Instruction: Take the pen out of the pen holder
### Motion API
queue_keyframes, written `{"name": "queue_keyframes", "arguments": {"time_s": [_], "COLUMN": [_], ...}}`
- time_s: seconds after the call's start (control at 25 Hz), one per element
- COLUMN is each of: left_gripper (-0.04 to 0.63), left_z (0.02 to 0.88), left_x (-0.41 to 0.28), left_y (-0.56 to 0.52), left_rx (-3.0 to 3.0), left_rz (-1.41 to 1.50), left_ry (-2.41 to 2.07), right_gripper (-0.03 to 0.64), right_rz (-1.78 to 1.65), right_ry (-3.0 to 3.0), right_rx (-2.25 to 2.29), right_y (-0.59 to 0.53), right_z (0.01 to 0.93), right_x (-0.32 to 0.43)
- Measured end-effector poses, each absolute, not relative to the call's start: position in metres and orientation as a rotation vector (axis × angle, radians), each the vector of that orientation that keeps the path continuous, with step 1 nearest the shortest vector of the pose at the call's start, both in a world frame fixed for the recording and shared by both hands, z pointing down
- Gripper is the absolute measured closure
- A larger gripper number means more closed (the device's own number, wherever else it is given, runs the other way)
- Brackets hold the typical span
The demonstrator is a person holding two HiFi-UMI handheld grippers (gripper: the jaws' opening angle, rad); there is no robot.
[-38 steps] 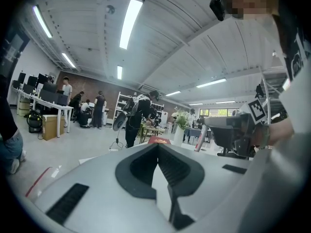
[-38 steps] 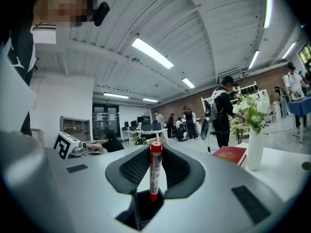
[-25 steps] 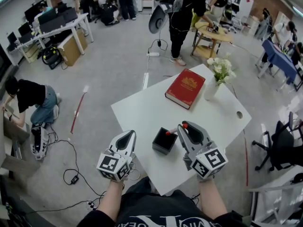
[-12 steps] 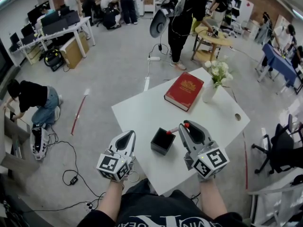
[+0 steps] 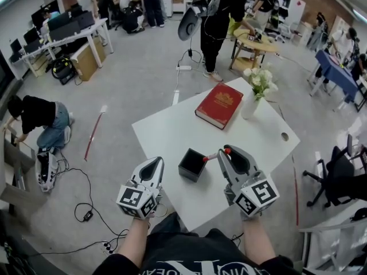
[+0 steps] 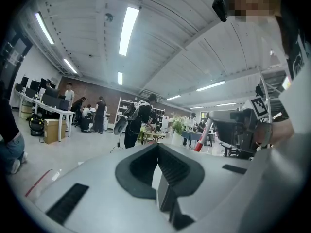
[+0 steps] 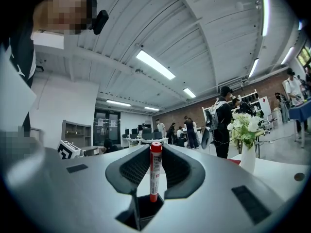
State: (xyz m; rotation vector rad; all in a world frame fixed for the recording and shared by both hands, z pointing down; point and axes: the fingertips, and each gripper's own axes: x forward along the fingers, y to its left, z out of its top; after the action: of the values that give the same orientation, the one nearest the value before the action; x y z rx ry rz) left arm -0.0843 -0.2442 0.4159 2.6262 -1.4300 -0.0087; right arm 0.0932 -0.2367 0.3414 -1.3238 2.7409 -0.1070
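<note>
Under and ahead of both pairs of fingers, a white counter [image 5: 166, 133], mostly bare. Well beyond the right fingers, toward the counter's far side, a red hardback book [image 5: 219, 105] lying flat, gold emblem on the cover. At the near edge, right-hand side: the right gripper [image 5: 225, 152], grey-bodied, pointed level across the counter, fingers clenched on the pen [image 7: 155, 171] and pressing it from both sides. At the near edge, other side: the left gripper [image 5: 153, 164], same build, likewise pointed level, fingers released with only a narrow slit between the pads (nothing in that slit but a strip of white counter seen through it). Far past the right fingers and a little to their right, just beside the book, a slim white vase [image 5: 250, 109] of white flowers [image 5: 259, 80], upright. Between the two pairs of fingers, nearer the right ones and just to their left, the black square pen holder [image 5: 191, 165], open-topped, standing on the counter. Smallest of all, the pen: red cap, red barrel with a white label, upright between the right fingers in the right gripper view, cap about level with the fingertips, lower end down at the holder's mouth below the fingers; inside the rim or just clear of it, impossible to tell from either view.
</note>
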Motion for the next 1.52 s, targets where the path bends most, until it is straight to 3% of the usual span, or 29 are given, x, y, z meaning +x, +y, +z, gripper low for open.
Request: {"name": "queue_keyframes", "arguments": {"time_s": [1.52], "left_gripper": [0.594], "left_z": [0.437], "left_x": [-0.091], "left_y": [-0.192], "left_rx": [2.57], "left_rz": [0.036], "left_ry": [-1.491], "right_gripper": [0.534], "right_rz": [-0.304], "right_ry": [2.828], "right_rx": [-1.465], "right_y": [-0.186], "right_z": [0.427], "right_x": [0.114]}}
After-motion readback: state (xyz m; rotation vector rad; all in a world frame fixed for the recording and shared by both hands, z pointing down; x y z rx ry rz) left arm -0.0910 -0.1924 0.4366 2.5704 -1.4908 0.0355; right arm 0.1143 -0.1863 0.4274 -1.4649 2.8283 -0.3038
